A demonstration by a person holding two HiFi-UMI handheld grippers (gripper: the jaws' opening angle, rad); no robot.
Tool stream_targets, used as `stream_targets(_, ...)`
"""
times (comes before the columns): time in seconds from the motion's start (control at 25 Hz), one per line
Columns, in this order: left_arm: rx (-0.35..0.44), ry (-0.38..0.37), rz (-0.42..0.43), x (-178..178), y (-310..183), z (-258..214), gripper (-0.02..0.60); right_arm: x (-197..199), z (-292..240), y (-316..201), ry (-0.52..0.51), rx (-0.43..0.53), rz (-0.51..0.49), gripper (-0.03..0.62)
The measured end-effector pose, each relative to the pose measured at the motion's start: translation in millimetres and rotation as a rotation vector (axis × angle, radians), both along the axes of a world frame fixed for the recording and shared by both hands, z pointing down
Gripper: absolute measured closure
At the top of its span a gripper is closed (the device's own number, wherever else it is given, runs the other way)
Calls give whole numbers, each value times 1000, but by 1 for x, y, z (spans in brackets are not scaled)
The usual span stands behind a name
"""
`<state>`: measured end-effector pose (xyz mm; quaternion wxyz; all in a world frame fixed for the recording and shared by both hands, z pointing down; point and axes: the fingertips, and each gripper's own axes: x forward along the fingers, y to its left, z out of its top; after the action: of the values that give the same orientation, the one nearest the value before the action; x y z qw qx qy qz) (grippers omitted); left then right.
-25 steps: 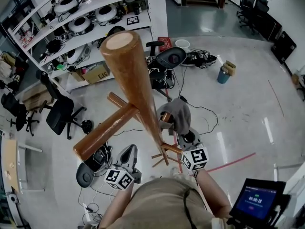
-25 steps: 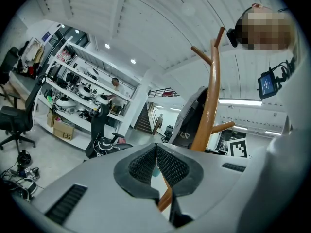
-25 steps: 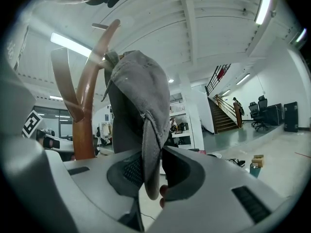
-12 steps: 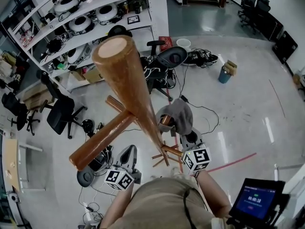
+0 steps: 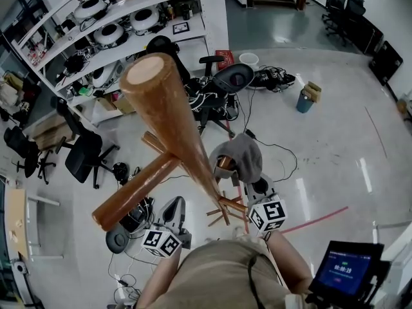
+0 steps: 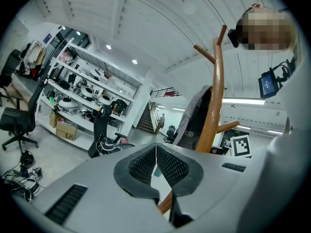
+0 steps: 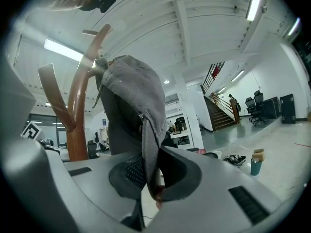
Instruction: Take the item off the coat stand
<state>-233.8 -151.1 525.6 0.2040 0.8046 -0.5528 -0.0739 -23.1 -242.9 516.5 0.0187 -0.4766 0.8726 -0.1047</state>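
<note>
Glossy office floor (image 5: 322, 108) was seen below a wooden coat stand (image 5: 167, 114). Its hung grey cap (image 5: 243, 153) was clamped by the right gripper (image 7: 149, 174); the left gripper (image 6: 155, 161) was closed, empty. Lifting up off the peg (image 5: 224, 163) was advised.

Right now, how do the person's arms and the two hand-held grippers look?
The left gripper and the right gripper have smooth grey bodies, dark ribbed pads, and a white cube with black square markers each. The person wears a khaki shirt that leaves the forearms bare.

item: grey cap (image 5: 242, 153) | state: hanging | on: wooden coat stand (image 5: 168, 118), upright
</note>
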Motion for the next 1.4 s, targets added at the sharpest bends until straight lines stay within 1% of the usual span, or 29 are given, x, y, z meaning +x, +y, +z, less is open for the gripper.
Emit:
stream_targets(0.16,6,-1,6,2,-2,1,563,0,-2,-2,-5,-1,-6,560)
stream_targets(0.32,-8,-1,2,3,-2,-2,563,0,-5,-3,-11,-1,-7,559)
stream_targets(0.44,4,1,5,2,-1,3,563,0,-4,-2,-15,-1,-6,560)
stream_targets(0.84,-14,2,-5,4,1,-3,563,1,-10,0,-19,-2,-7,560)
stream_targets(1.4,3,3,0,9,2,5,563,7,-14,-4,-32,1,-5,560)
